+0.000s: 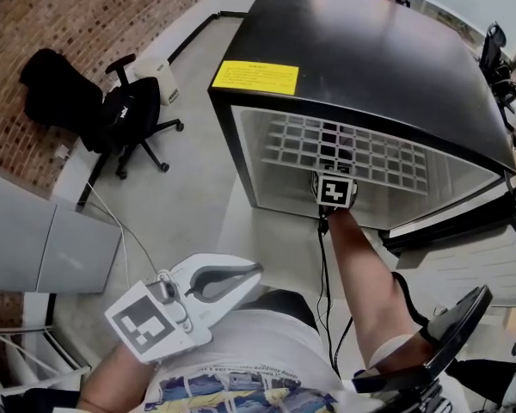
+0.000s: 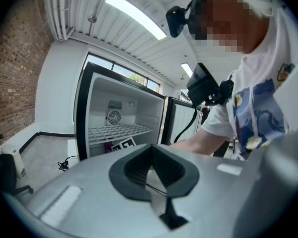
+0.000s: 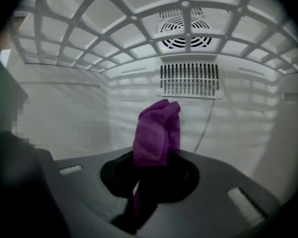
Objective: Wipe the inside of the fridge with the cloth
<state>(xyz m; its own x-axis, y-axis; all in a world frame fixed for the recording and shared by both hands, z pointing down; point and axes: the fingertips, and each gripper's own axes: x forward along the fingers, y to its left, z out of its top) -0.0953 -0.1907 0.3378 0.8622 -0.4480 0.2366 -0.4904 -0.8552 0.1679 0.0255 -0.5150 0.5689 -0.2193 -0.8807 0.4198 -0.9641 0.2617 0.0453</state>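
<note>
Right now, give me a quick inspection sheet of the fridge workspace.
Surface: fridge inside wall is white, no stains seen; wire shelf is in place.
Job's things: purple cloth, bunched; cannot tell whether it touches the wall.
Clutter: nothing seen in the fridge.
Grippers: right gripper is inside the fridge under the shelf, shut on the cloth; left gripper is outside, shut, holding nothing.
Cables: black cable runs beside the right arm; white cable lies on the floor.
Surroundings: office chair, brick wall.
</note>
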